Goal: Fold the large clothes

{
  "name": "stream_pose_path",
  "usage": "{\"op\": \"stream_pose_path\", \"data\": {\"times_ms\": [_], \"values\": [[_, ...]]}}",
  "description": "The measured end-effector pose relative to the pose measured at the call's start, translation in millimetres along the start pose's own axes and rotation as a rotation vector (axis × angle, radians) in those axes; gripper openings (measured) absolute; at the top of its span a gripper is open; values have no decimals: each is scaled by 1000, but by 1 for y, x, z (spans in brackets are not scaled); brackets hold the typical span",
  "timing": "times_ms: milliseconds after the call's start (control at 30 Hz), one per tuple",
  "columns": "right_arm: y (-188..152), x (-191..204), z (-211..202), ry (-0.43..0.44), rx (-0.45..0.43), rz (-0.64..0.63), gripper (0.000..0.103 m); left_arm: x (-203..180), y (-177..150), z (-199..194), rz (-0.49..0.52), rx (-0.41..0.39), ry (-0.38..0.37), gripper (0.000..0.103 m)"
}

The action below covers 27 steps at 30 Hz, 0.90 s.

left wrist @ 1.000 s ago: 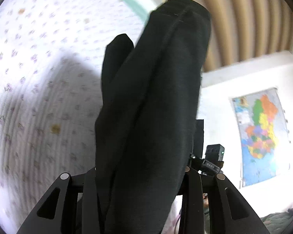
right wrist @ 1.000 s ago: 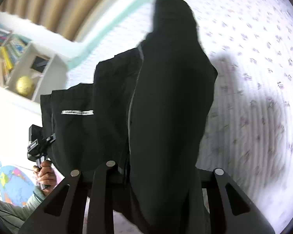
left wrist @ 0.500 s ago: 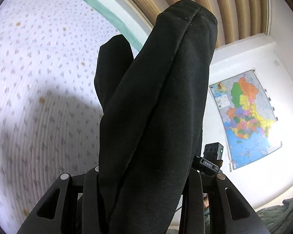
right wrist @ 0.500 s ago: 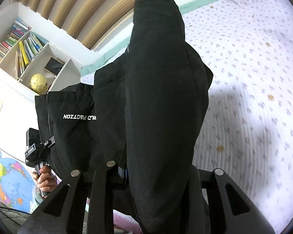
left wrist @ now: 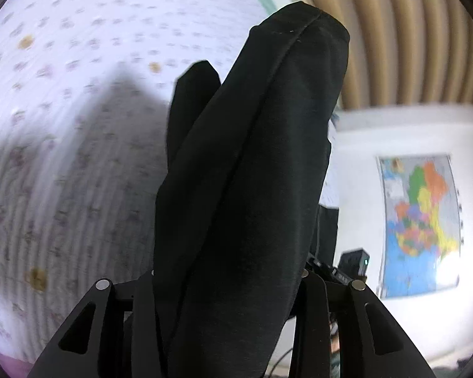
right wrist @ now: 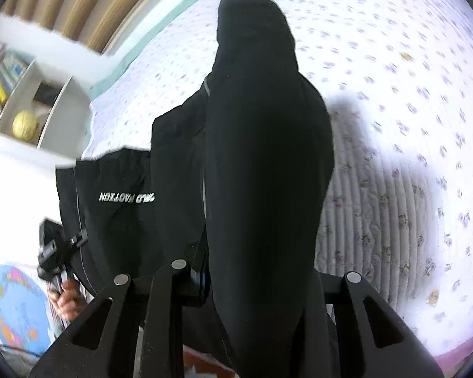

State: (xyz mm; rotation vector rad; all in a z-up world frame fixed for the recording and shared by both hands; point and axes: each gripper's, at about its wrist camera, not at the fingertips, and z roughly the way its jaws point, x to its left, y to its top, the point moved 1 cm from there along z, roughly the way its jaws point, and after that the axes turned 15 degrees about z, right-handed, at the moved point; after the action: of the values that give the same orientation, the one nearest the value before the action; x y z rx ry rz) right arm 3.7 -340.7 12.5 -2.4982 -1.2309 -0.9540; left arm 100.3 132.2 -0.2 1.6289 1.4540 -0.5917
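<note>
Since the earlier frames both views have swung: the left wrist view has the coloured wall map (left wrist: 421, 226) lower and more blurred than half a second ago, and the right wrist view has the shelf with the yellow globe (right wrist: 24, 125) shifted toward the left edge, with more of the white quilted bedspread dotted with small flowers (right wrist: 394, 100) filling the far side. A large black fabric garment (left wrist: 252, 173) hangs bunched through the left gripper (left wrist: 227, 286), hiding both fingertips and most of the near scene; its jaws have just been opening a little, yet the cloth still sits wedged between them, so the gripper holds it. The right gripper (right wrist: 246, 271) likewise clamps a thick fold of the same garment, and its fingertips are buried in the cloth too. White lettering (right wrist: 127, 197) on a hanging panel reads mirrored and smeared — too blurred to spell out with confidence. At the left edge of the right wrist view the other black handheld device shows beside the garment, with a person's hand (right wrist: 67, 299) wrapped around its handle, partly cut off by the near jaw. A dark shadow of the garment falls on the bedspread — the cloth itself hangs above the bed, not lying on it. Ribbed beige wall panels (left wrist: 403, 31) rise beyond the bed's far end.
</note>
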Motion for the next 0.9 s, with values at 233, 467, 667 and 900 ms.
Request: {"op": "stream_pose_path", "data": {"times_ms": [233,467,667,900], "values": [[17,-43,8,-28,6,108,45,83,-4,11,-160,63,18,56],[38,-92,29,-36,59,258,61,90,4,-4,-103,179,63,60],[42,-74,-19,-294,-62,92,61,26,28,-72,223,159,512,58],[-10,38,-25,-330,-126,-222,79,-65,13,-36,512,125,576,58]]}}
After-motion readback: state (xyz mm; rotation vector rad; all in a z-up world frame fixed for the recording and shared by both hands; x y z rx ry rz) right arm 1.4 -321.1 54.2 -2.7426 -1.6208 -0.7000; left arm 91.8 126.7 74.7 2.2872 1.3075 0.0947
